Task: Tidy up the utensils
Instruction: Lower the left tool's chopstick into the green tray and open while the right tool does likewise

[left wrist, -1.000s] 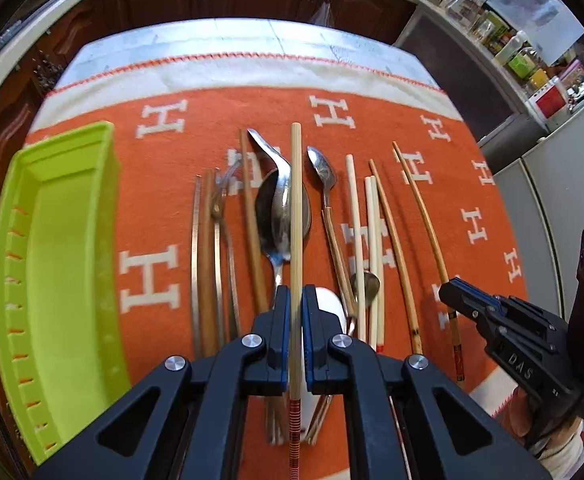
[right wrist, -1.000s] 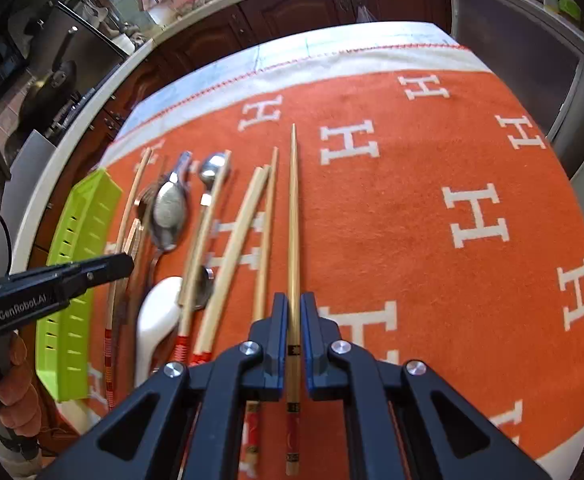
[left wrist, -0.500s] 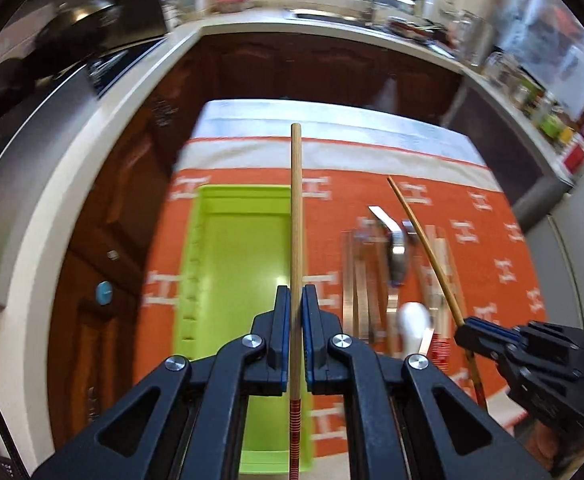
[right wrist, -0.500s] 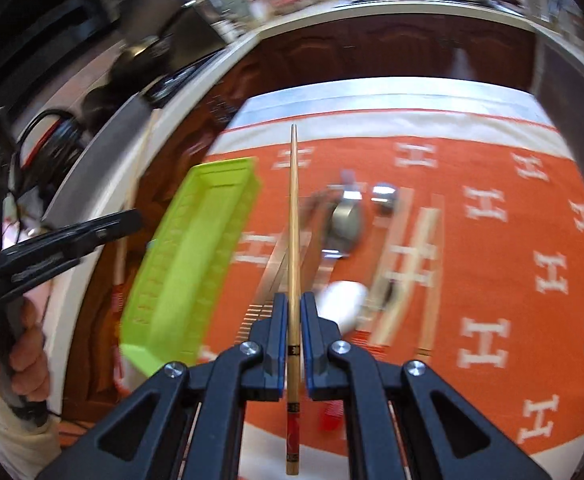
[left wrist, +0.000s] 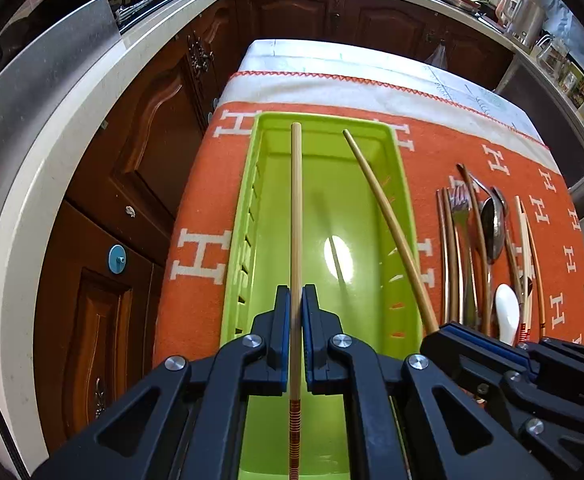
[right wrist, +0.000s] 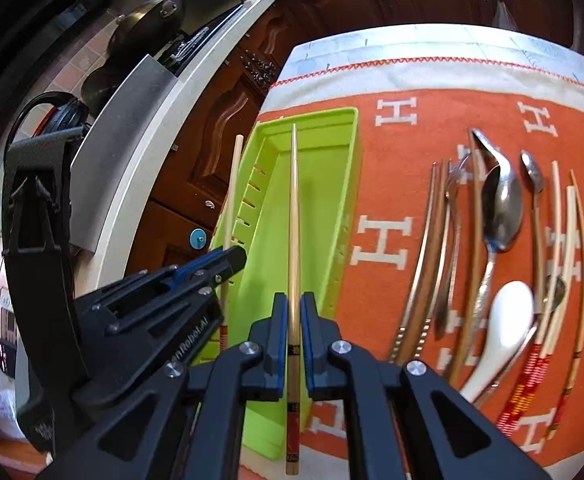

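A lime-green tray [left wrist: 323, 120] lies at the left end of the orange cloth. My left gripper [left wrist: 295, 300] is shut on a pale bamboo chopstick [left wrist: 295, 208] that hangs lengthwise over the tray. My right gripper [right wrist: 293, 308] is shut on a second chopstick [right wrist: 293, 208], also above the tray [right wrist: 353, 152]. In the left wrist view the right gripper [left wrist: 431, 334] sits close beside on the right, its chopstick [left wrist: 383, 216] slanting across the tray. In the right wrist view the left gripper [right wrist: 238, 256] holds its chopstick [right wrist: 232, 192] over the tray's left wall.
To the right of the tray, a row of utensils lies on the cloth: metal spoons [right wrist: 501, 208], a fork [left wrist: 461, 208], several chopsticks [right wrist: 567, 248], a white ceramic spoon [right wrist: 503, 328]. The table's left edge runs just beyond the tray, with dark cabinets [left wrist: 152, 128] and a pale counter [left wrist: 52, 148] past it.
Both grippers have swung left from above the row of utensils to above the green tray, each still holding its chopstick. They now sit close side by side.
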Motion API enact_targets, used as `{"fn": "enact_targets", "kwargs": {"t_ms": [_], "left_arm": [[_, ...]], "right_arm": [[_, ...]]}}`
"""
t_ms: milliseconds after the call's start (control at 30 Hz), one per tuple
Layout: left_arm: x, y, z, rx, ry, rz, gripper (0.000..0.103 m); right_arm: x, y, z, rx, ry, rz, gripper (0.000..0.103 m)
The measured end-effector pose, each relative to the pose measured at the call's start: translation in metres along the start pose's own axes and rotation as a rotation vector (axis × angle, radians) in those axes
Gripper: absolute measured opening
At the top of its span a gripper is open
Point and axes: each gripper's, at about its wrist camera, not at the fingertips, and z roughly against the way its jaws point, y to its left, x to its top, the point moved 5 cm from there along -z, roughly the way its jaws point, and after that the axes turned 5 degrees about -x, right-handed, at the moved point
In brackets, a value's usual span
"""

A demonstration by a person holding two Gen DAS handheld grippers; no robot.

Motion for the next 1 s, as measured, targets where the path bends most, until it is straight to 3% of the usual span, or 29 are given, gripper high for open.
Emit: {"fn": "enact_targets", "kwargs": {"t_ms": [200,367,600,767,1000], "left_arm": [[-0.004,0.008,0.004,0.028,-0.017,-0.017,0.008],[-0.011,0.009,0.018,0.055,-0.042,-0.043,0.024],[-0.021,0.014,0.037,0.051,-0.054,-0.038,0.031],[-0.026,0.015,0.046,0.067,-0.066,-0.038,0.047],[-0.031,0.011,0.052,0.058,-0.065,-0.031,0.049]], "right_arm": [[-0.005,-0.002,-0.014,-0.026,0.045,-0.027,0.009],[-0.005,0.003,-0.008,-0.051,0.012,0.008,0.009],[-0.006,-0.002,0.007,-0.087,-0.035,0.033,0.009],[-0.006,-0.006,0.015,-0.098,-0.052,0.031,0.009],[-0.008,-0.015,0.032,-0.11,-0.097,0.032,0.009]]}}
